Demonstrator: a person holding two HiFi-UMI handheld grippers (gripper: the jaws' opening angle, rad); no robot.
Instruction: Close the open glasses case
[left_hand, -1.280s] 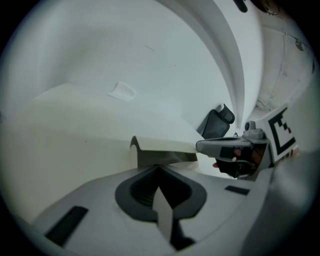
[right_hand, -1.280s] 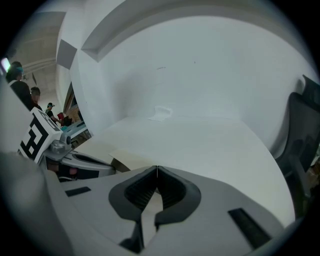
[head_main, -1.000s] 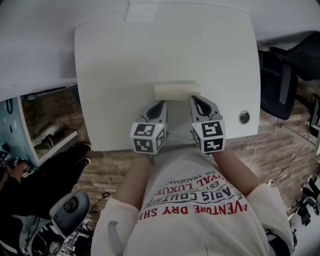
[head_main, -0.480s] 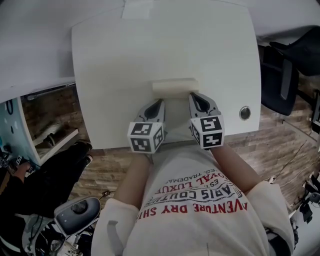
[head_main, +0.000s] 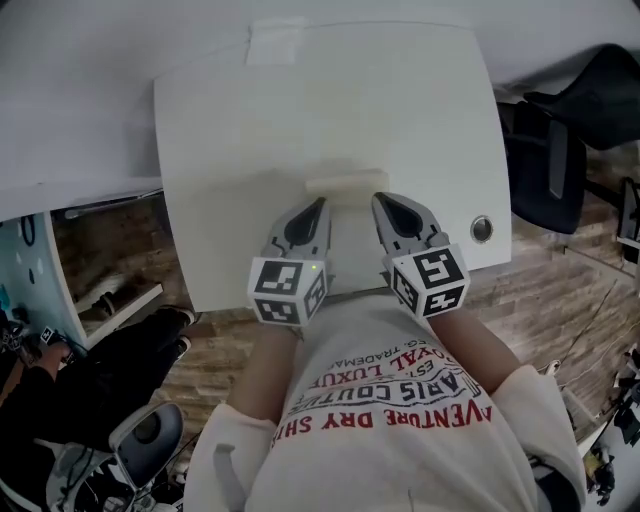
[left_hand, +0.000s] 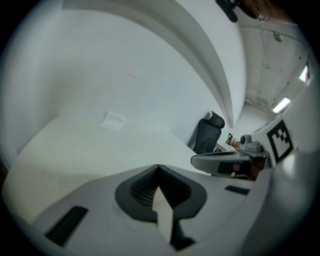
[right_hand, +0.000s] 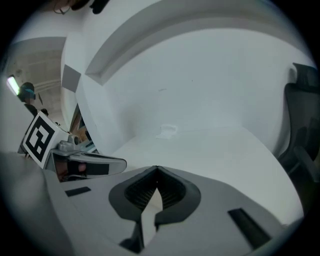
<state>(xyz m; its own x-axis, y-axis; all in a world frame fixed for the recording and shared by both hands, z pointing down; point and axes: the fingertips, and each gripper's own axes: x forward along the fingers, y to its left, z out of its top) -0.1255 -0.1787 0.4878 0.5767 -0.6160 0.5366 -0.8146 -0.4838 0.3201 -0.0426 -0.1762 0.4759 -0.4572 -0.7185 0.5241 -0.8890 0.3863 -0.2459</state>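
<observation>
Glasses case (head_main: 345, 184): cream and flat, lying on the white bench (head_main: 230, 140) at frame centre, toward the bench's lower edge. I cannot tell whether its lid is up or down.
Left gripper (head_main: 319, 204): jaws together at the tips with nothing between them. The tip is just beside the case's lower left corner; contact unclear.
Right gripper (head_main: 378, 198): jaws also together and empty, with the tip by the case's lower right corner.
Gripper views: neither shows the case.
Paper label (head_main: 276, 41): at the bench's upper edge, well apart from the case.
Round fitting (head_main: 482, 229): set in the bench, right of the right gripper.
Chair (head_main: 560, 150): black, at the right edge of the frame.
</observation>
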